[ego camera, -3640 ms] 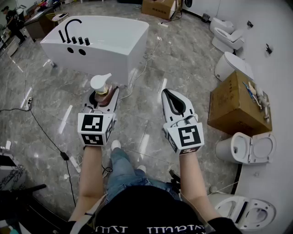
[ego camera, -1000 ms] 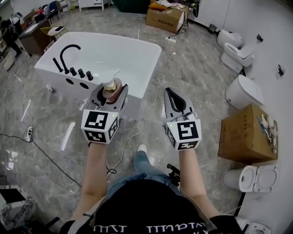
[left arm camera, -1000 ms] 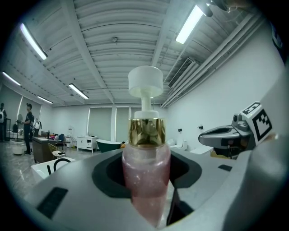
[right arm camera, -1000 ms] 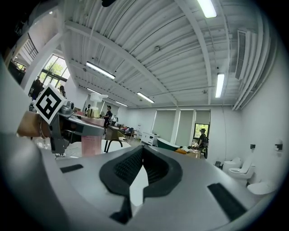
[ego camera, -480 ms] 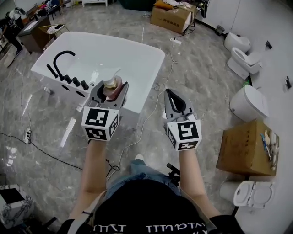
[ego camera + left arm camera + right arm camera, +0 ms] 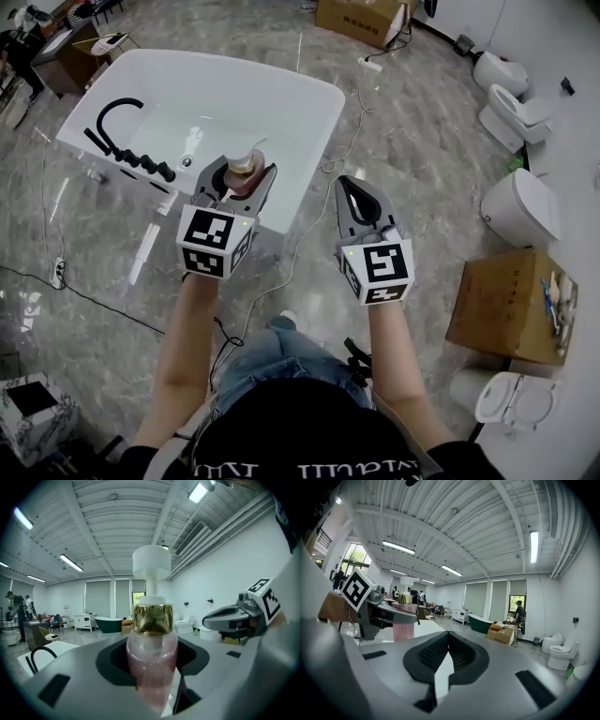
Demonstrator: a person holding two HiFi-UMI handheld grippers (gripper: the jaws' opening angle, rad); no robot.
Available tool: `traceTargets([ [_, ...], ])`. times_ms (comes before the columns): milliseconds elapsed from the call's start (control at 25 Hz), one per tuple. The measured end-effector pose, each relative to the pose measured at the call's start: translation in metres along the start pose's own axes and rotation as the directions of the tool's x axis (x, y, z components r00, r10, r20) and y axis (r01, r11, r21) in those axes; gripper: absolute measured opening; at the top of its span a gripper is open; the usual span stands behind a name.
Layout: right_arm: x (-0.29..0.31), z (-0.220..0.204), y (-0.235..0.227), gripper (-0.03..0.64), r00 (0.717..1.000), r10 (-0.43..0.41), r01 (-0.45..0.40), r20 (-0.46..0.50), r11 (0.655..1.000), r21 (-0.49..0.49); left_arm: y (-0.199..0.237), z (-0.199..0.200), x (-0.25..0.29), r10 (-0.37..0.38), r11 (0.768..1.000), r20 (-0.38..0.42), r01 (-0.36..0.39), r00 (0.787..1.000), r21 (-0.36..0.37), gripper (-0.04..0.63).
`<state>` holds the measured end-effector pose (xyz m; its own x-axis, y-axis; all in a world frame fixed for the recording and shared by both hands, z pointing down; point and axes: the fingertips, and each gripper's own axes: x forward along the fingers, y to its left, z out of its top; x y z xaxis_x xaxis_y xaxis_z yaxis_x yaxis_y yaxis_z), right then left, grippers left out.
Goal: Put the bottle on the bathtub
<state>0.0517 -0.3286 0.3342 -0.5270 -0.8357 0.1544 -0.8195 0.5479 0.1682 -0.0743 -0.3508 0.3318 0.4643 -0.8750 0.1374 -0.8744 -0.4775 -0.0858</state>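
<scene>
Left gripper (image 6: 241, 172) is clamped on the bottle (image 6: 243, 176); both jaws press the clear pink body from either side, below the gold collar. Bottle sits upright in the grip, white pump head on top. Left gripper view confirms it: the bottle fills the gap between the jaws, pads tight on it.

Right gripper (image 6: 344, 183) is empty, jaw tips pressed together, nothing between the pads. It's level with the left one and to its right, over the grey marble floor (image 6: 412, 141), just off the tub's near corner.

Bottle location: in the head view it's over the near end of the white bathtub (image 6: 253, 98), at the flat deck, just right of the row of black faucet knobs (image 6: 150, 166). Can't tell whether the base touches the deck; the gripper hides it.

Other stuff: white cable (image 6: 314, 192) running along the floor beside the tub, cardboard box (image 6: 511, 305) on the right, a toilet (image 6: 520, 206) beyond it near the wall.
</scene>
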Motion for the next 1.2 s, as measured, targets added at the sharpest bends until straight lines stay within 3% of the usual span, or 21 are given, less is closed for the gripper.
traceTargets([
  [600,0.069,-0.068,-0.015,0.015,0.994,-0.053,0.061,-0.091,0.995,0.08,0.01,-0.076,0.069,-0.112,0.993,-0.065,0.11,0.992,-0.033,0.213],
  [880,0.085,-0.114,-0.019,0.015,0.985,-0.076,0.096,-0.156,0.987,0.129,-0.007,-0.126,0.097,-0.212,0.977,-0.118,0.207,0.97,-0.048,0.213],
  [1200,0.081,-0.149,-0.022,0.015,0.974,-0.085,0.118,-0.21,0.982,0.15,-0.017,-0.178,0.116,-0.264,0.964,-0.201,0.251,0.943,-0.087,0.213],
])
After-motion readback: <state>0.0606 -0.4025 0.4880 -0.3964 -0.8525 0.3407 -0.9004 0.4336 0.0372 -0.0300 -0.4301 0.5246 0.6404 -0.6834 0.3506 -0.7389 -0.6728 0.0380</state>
